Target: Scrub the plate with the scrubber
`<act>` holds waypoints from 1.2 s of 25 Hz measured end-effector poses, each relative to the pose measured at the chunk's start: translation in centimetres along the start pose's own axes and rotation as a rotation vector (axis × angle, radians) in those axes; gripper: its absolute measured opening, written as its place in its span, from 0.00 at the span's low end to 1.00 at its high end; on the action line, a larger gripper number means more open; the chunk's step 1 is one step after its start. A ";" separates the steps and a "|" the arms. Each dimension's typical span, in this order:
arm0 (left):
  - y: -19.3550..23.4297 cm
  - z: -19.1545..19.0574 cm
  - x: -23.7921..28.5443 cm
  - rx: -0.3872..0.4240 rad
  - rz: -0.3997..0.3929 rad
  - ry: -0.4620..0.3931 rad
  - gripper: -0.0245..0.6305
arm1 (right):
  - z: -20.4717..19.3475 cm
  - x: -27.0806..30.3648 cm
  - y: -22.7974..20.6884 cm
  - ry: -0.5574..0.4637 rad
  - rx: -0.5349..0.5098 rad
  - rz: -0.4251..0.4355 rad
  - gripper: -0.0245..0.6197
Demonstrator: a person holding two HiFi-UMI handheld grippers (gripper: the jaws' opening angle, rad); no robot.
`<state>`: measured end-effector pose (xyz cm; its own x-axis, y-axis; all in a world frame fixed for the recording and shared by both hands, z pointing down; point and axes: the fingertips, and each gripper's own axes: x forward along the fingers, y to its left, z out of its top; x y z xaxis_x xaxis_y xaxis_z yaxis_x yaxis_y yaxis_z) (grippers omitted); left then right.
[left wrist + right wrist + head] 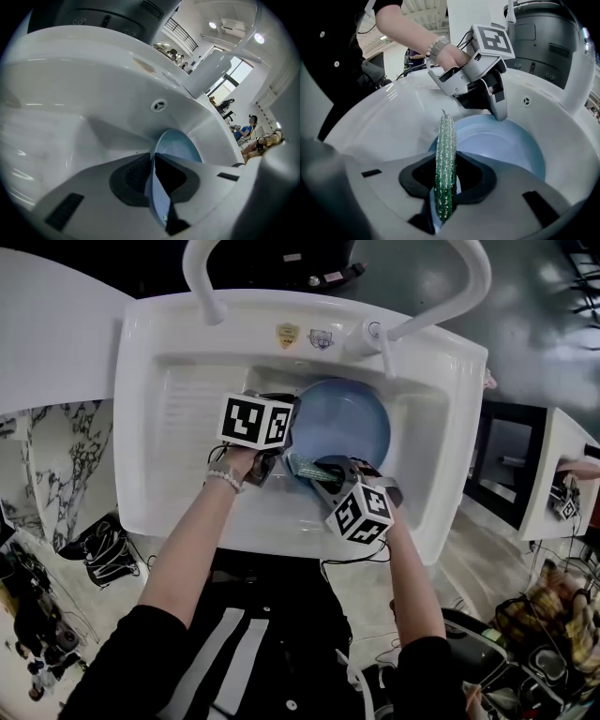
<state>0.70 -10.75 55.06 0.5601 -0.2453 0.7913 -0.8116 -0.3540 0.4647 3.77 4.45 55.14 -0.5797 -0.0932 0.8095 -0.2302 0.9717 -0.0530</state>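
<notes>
In the head view the marker cubes and both hands cover the jaws. They also hide the near edge of the blue plate (349, 423), which is in the basin of the sink (141, 427), toward its back wall. Of the green scrubber (307, 468) only a short strip shows there, at the plate's near edge. The left gripper (281, 444) is clamped on the plate's rim; its own view shows the rim edge-on between the pads (131, 178). The right gripper (326, 472) pinches the scrubber, and in its view its body cuts off the plate's lower part. Whether the scrubber touches the plate I cannot tell. A tap (368, 334) sits on the sink's back rim, between two curved white bars (202, 282).
</notes>
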 end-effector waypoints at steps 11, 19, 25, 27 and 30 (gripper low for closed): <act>-0.2 0.0 -0.1 0.032 0.002 -0.001 0.08 | -0.5 -1.8 -3.0 0.041 -0.104 -0.136 0.18; -0.2 -0.1 -0.1 0.025 0.001 -0.003 0.08 | -1.6 -2.9 -11.2 0.105 -0.149 -0.445 0.18; -0.2 -0.1 -0.1 0.014 -0.004 -0.007 0.08 | -2.2 -3.3 -14.7 0.111 -0.084 -0.566 0.18; -0.2 -0.1 -0.1 0.016 -0.003 -0.006 0.08 | -2.4 -3.2 -15.4 0.116 -0.079 -0.585 0.18; -0.3 -0.1 -0.1 0.021 -0.002 -0.001 0.08 | -2.9 -2.6 -15.3 0.136 -0.086 -0.570 0.18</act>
<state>0.87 -10.51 54.91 0.5620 -0.2455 0.7898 -0.8068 -0.3732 0.4581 11.07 -9.52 55.53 -0.2763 -0.5827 0.7643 -0.4080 0.7911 0.4557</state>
